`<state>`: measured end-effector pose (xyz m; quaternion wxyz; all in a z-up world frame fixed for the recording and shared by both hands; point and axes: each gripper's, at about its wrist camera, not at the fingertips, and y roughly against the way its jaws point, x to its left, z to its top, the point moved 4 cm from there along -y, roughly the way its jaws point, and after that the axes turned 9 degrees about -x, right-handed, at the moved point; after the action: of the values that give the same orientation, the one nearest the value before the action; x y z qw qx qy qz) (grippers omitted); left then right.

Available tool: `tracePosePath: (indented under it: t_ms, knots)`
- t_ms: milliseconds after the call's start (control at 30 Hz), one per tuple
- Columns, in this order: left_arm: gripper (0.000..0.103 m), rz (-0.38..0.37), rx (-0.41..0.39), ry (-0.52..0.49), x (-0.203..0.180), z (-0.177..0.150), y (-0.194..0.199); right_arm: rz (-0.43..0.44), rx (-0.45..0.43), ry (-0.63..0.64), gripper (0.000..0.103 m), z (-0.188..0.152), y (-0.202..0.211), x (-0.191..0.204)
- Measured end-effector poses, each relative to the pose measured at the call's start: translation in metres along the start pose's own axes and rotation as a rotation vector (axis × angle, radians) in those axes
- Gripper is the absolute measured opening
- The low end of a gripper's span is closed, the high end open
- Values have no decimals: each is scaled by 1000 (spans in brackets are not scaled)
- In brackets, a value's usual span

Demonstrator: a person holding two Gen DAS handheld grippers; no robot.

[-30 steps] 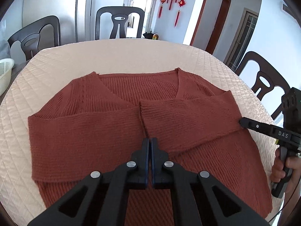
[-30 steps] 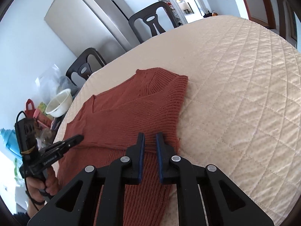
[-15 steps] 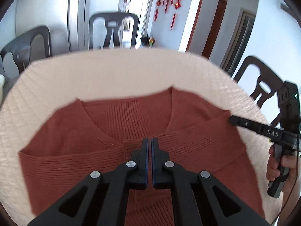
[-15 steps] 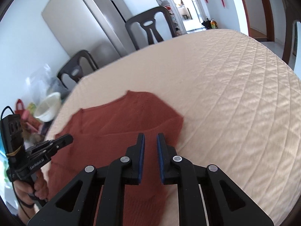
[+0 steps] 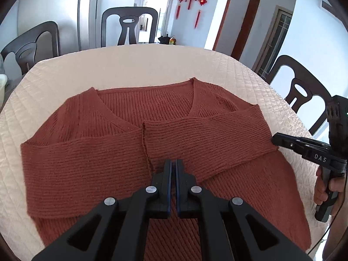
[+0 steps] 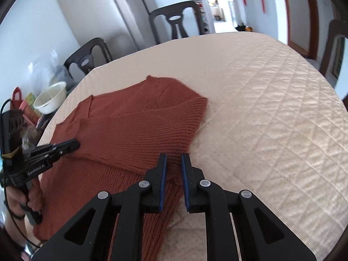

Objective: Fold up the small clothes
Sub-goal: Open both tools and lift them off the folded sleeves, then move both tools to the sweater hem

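A rust-red knit V-neck sweater (image 5: 121, 143) lies flat on the quilted cream table cover (image 5: 130, 65), both sleeves folded across the chest and meeting at the middle. It also shows in the right wrist view (image 6: 130, 130). My left gripper (image 5: 173, 165) is shut and empty, hovering above the sweater's middle just below the sleeve cuffs. My right gripper (image 6: 174, 163) has a narrow gap between its pads and holds nothing; it hovers over the sweater's right side edge. The right gripper also shows in the left wrist view (image 5: 276, 140) beside the folded right sleeve. The left gripper shows in the right wrist view (image 6: 74, 144).
Dark chairs (image 5: 128, 28) stand around the round table, one at the right (image 5: 304, 91). A white bowl (image 6: 51, 100) and bags sit beyond the table's left edge. A refrigerator (image 6: 97, 17) stands at the back.
Both grippers moved over the sweater with the view swinging forward and back; the left ends nearer the sleeve cuffs. The right gripper's gap widened slightly. The sweater lies as before.
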<state>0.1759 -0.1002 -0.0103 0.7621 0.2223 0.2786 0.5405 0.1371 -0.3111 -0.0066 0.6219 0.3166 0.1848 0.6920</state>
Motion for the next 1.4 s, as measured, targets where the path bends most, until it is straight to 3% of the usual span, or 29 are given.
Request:
tracePosePath:
  t_ms: [167, 267, 400, 467, 633, 767, 867, 1033, 1167, 1400]
  knots:
    - [15, 48, -50, 3, 21, -6, 32, 16, -36, 67, 20, -1, 24, 12]
    - [20, 120, -75, 31, 51, -6, 47, 41, -52, 74, 22, -2, 29, 16]
    - [20, 214, -64, 103, 94, -7, 43, 40, -43, 63, 22, 3, 13, 18]
    - [20, 204, -34, 134, 103, -15, 36, 24, 2, 47, 22, 0, -3, 15]
    - [20, 186, -60, 123, 97, -17, 47, 4, 5, 75, 22, -3, -1, 19]
    - [28, 202, -81, 133, 105, -24, 55, 20, -8, 114, 22, -6, 13, 25]
    - [28, 198, -71, 150, 111, -29, 55, 4, 50, 96, 22, -16, -1, 17]
    - [30, 189, -73, 141, 99, -31, 72, 37, 15, 91, 22, -13, 14, 25]
    - [34, 199, -75, 126, 91, -40, 84, 63, 1, 99, 38, -16, 28, 32]
    - [34, 241, -82, 122, 81, -52, 102, 107, -7, 116, 39, -27, 48, 44]
